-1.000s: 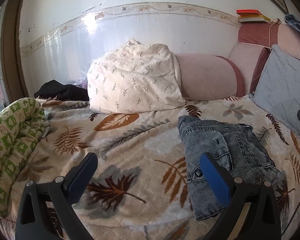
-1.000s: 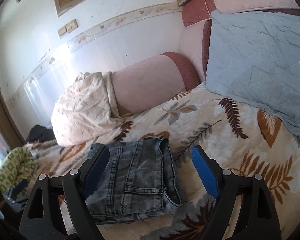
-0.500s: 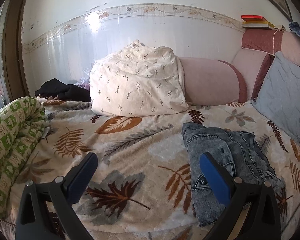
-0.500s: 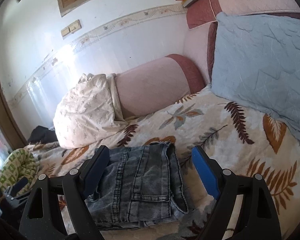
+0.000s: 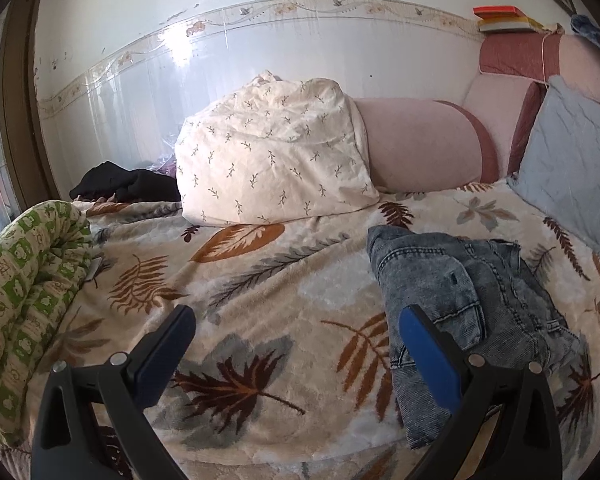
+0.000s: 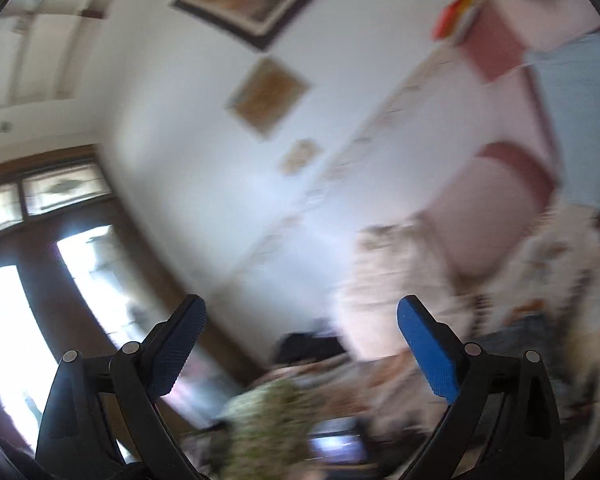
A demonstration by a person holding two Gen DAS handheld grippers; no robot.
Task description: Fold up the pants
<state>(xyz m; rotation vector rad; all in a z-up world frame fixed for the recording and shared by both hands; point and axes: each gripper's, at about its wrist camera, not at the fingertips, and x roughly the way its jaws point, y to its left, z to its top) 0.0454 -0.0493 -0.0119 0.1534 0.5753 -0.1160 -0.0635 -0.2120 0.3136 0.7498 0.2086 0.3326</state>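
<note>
Denim jeans (image 5: 472,304) lie folded near the bed's right edge: heavy, limp, best pinched at thick seams. Left tool (image 5: 296,332) and right tool (image 6: 298,320) gape empty.

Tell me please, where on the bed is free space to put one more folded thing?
Free: the leaf blanket between the green quilt roll and the folded jeans, before the cream pillow. Crowded: the far edge with pillow, pink bolster and black clothes.

Grey acid-washed denim pants (image 5: 472,300) on cream fleece blanket (image 5: 284,280) with brown/grey leaf print; cream sprig-print quilt bundle (image 5: 272,156), dusty-pink bolster (image 5: 416,144), green-and-cream checked rolled quilt (image 5: 24,280), pale-blue quilted pillow (image 5: 572,160), blue pads (image 5: 428,356) on black gripper frames.
</note>
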